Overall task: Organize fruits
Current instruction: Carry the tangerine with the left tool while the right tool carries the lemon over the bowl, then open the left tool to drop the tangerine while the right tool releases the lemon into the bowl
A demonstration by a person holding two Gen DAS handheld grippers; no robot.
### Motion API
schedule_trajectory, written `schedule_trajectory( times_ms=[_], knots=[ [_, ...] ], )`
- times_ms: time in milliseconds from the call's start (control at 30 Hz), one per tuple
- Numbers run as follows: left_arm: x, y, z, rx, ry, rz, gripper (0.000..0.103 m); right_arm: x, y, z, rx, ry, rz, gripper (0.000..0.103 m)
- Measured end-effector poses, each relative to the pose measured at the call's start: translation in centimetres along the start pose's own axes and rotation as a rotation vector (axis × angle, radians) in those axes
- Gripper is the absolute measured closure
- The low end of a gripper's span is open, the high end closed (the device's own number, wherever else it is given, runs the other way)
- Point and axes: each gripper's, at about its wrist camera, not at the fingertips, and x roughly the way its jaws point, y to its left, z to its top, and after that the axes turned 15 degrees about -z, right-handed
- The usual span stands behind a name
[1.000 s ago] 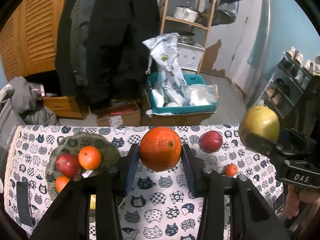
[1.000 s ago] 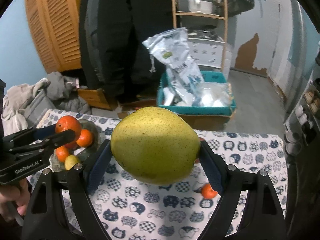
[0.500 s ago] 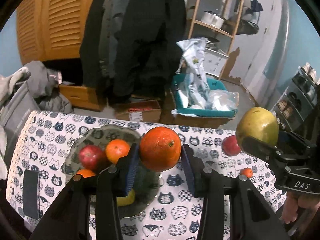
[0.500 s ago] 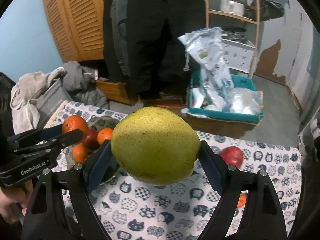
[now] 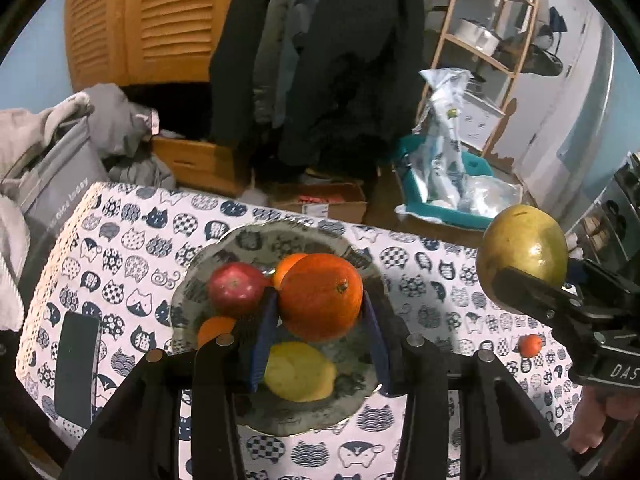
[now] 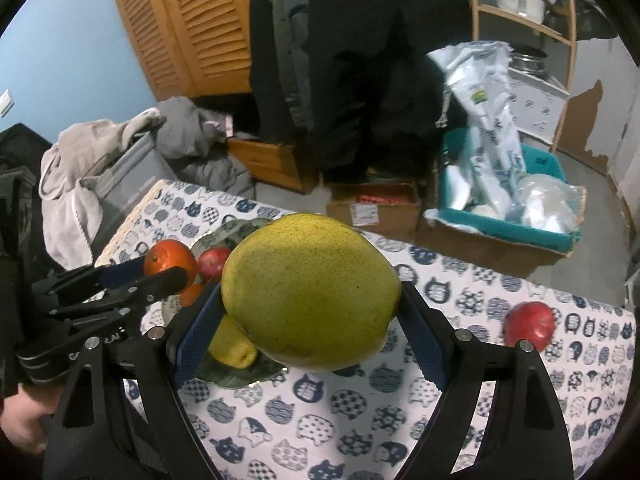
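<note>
Fruit crowds the plate; bare tablecloth lies open beside it.

Both wrist views are fisheye pictures with a black rim curving round the corners, and straight lines such as the wooden shelf bow strongly toward the edges. The room is dim and cool in tone, lit from above and slightly from the front. The big orange and the green-yellow fruit carry soft highlights on their upper sides, and their undersides fall dark. A broad soft shadow lies over the plate and the patterned worktop beside it. The plastic bags show mild glare. Background detail is grainy and slightly smeared; the near black fingers lose detail in darkness.
</note>
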Motion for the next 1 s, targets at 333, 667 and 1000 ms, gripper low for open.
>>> schedule_trajectory(
  times_ms=[333, 667, 1000],
  knots=[
    [3.0, 3.8, -1.5, -0.067, 0.077, 0.018, 0.060, 4.0, 3.5, -0.5, -0.048, 0.071, 0.043, 0.018],
    [5.4, 6.6, -2.4, -0.142, 0.132, 0.009, 0.060, 7.7, 4.7, -1.5, -0.063, 0.136, 0.061, 0.018],
    [7.0, 7.3, -3.1, -0.169, 0.173, -0.008, 0.060, 9.7, 4.2, -2.2, -0.042, 0.178, 0.070, 0.018]
  ],
)
